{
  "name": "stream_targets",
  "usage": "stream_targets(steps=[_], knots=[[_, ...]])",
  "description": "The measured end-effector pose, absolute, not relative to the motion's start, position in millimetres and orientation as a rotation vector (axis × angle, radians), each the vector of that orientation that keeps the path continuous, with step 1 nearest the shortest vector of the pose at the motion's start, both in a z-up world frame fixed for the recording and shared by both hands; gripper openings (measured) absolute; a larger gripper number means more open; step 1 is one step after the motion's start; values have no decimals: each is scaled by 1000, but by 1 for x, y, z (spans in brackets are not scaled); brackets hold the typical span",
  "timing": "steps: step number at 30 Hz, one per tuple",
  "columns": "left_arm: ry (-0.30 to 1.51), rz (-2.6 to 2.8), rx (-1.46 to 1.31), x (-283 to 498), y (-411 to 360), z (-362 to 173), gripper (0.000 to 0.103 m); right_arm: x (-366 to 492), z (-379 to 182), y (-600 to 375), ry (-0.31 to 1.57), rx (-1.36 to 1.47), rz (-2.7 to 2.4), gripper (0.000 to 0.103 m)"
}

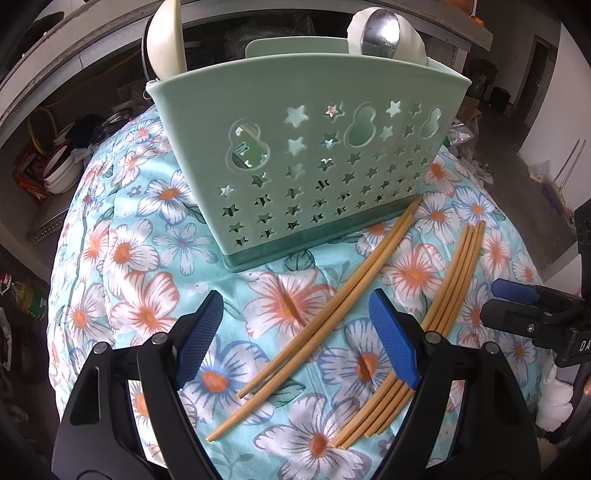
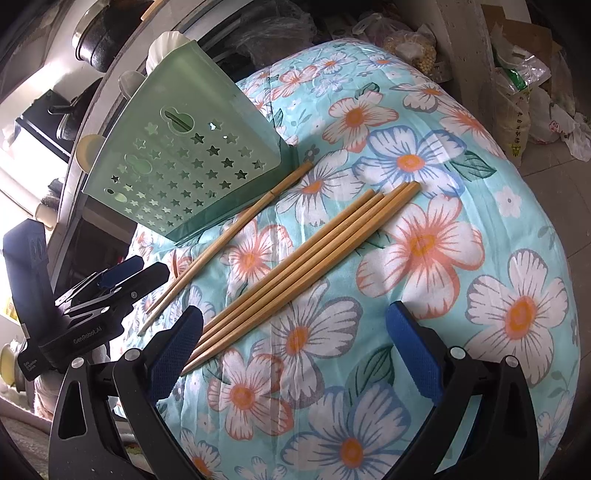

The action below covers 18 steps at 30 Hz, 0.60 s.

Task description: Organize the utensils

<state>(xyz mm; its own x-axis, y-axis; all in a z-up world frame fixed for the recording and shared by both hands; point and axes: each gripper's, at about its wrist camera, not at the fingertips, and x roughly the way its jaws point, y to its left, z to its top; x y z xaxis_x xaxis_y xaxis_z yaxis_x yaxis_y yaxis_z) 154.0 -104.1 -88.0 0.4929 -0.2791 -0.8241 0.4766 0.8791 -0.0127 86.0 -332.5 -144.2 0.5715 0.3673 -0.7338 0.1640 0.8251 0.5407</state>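
Both jaws standing wide, holding nothing; left gripper [image 1: 297,336] hovering astride chopstick pair [image 1: 314,317], needing centred closing before lifting toward green utensil holder [image 1: 295,155].

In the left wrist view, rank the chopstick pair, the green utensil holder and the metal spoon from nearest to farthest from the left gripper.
1. Chopstick pair, on the cloth between the left gripper's open fingers.
2. Green utensil holder, standing beyond them.
3. Metal spoon, sticking out of the holder's top right.
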Motion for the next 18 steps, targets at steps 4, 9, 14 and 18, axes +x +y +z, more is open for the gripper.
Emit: stream_targets(steps=[4, 9, 14, 18], knots=[[952, -463, 228, 154, -104, -88, 77, 86, -144, -333, 971, 613, 129, 97], [953, -463, 226, 154, -103, -88, 77, 86, -144, -332, 970, 614, 129, 97], [954, -463, 225, 153, -103, -88, 77, 86, -144, -333, 970, 613, 129, 97], [955, -464, 226, 154, -103, -88, 77, 86, -144, -333, 970, 613, 129, 97]])
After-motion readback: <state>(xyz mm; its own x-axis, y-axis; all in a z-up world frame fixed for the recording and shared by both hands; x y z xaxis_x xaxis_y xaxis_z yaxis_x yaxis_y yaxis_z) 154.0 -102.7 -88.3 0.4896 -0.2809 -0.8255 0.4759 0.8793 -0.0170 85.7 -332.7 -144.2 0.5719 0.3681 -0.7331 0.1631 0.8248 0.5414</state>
